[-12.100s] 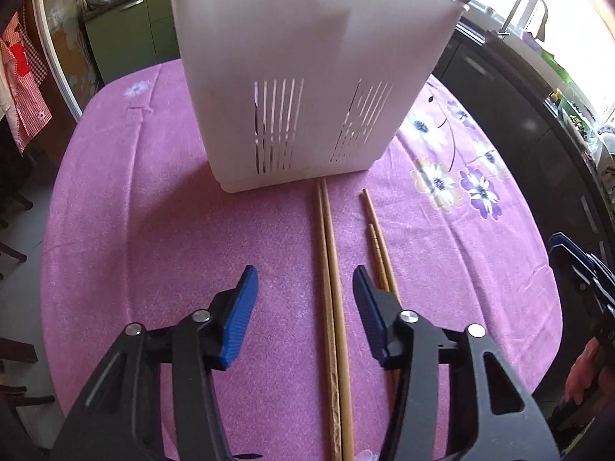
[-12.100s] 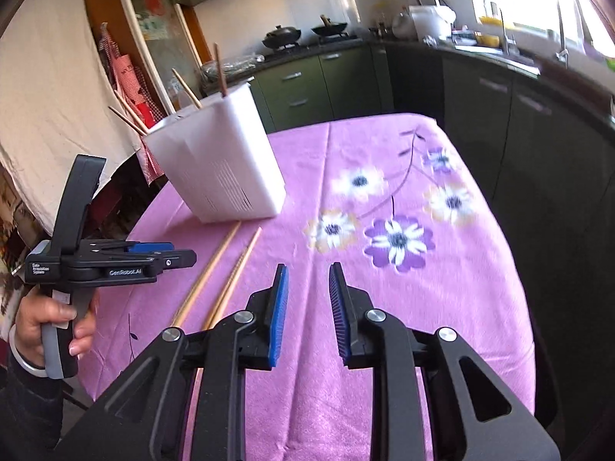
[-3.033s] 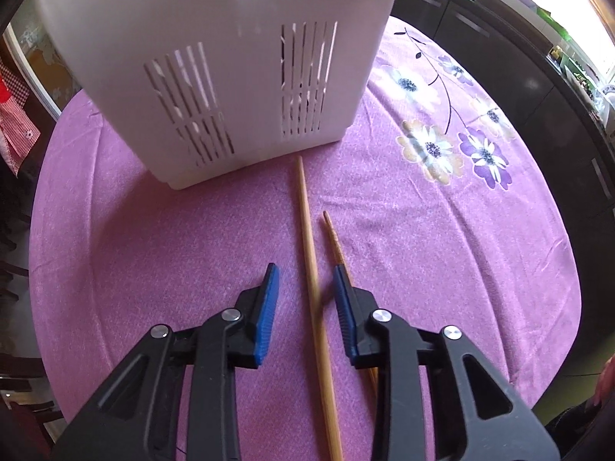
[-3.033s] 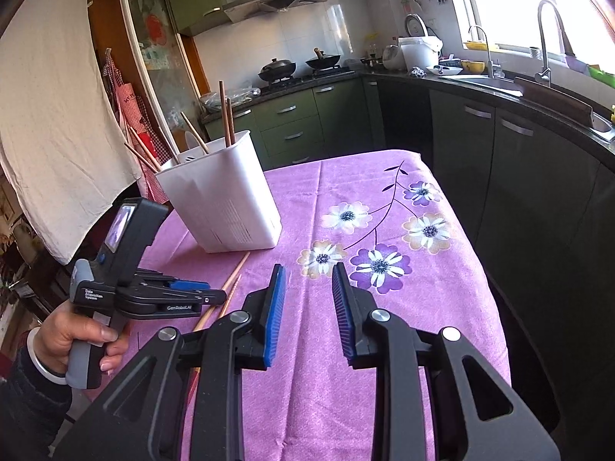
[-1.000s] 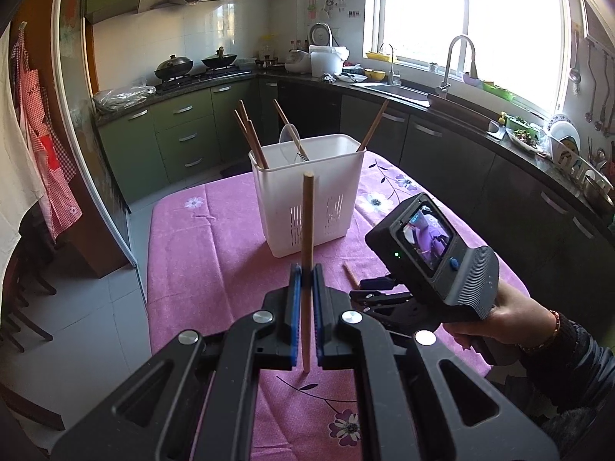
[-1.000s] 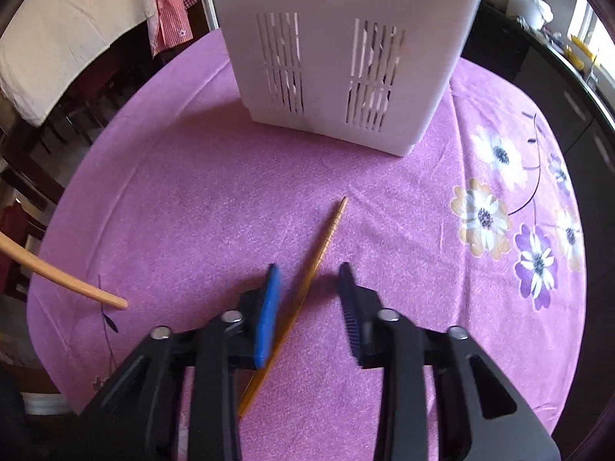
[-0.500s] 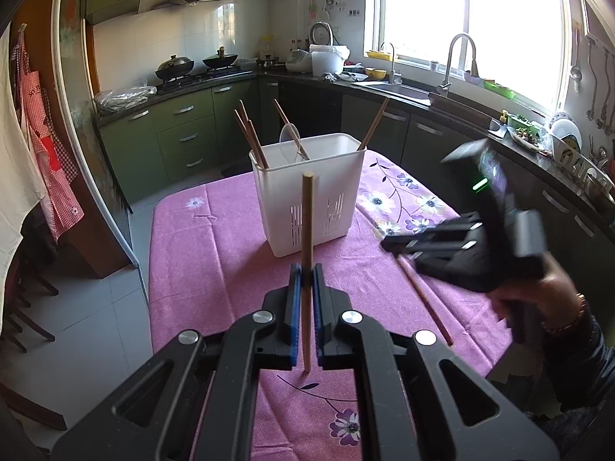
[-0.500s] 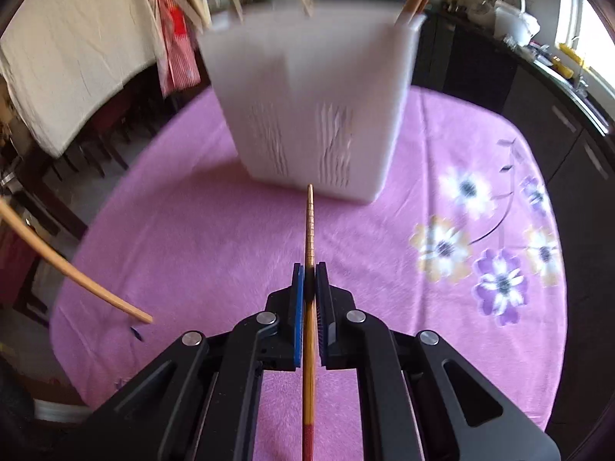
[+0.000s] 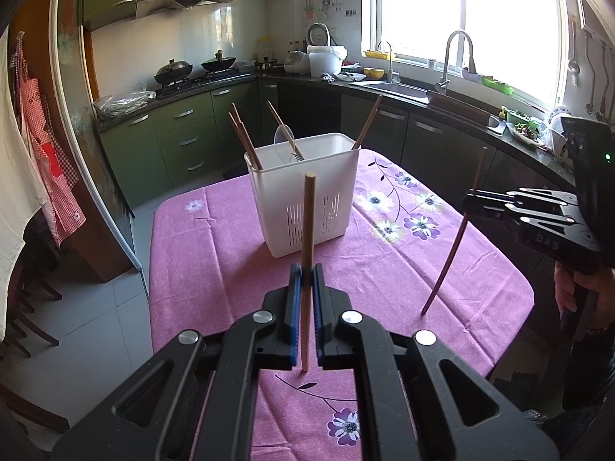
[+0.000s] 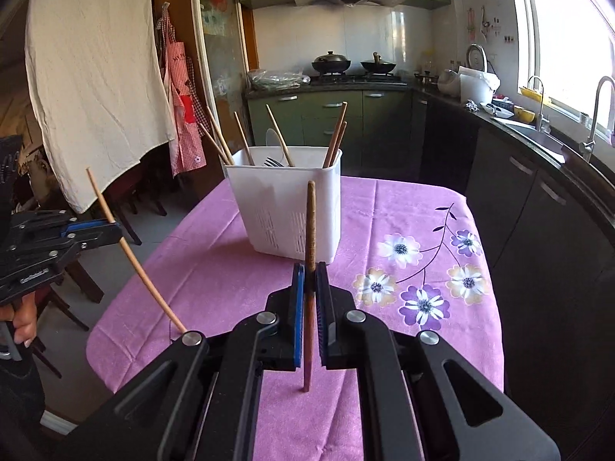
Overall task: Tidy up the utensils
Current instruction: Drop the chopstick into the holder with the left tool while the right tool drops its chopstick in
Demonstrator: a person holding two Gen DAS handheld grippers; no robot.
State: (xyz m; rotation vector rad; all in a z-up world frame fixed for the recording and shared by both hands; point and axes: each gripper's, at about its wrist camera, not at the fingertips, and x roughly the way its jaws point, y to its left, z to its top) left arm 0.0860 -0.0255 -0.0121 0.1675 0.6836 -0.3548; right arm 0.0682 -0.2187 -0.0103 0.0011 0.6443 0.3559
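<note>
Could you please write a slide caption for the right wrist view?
Right gripper clamps a dark chopstick upright before the white utensil caddy.

Your bench (image 9: 215,238) (under a purple flowered cloth (image 10: 423,238)) carries only the white utensil caddy (image 9: 307,192), standing upright mid-surface.

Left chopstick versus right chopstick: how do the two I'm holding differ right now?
The left chopstick is pale and smooth; the right chopstick is darker, reddish-brown, with a textured upper end. Both stand roughly upright, each clamped in its own gripper (left gripper, right gripper), short of the white utensil holder.
</note>
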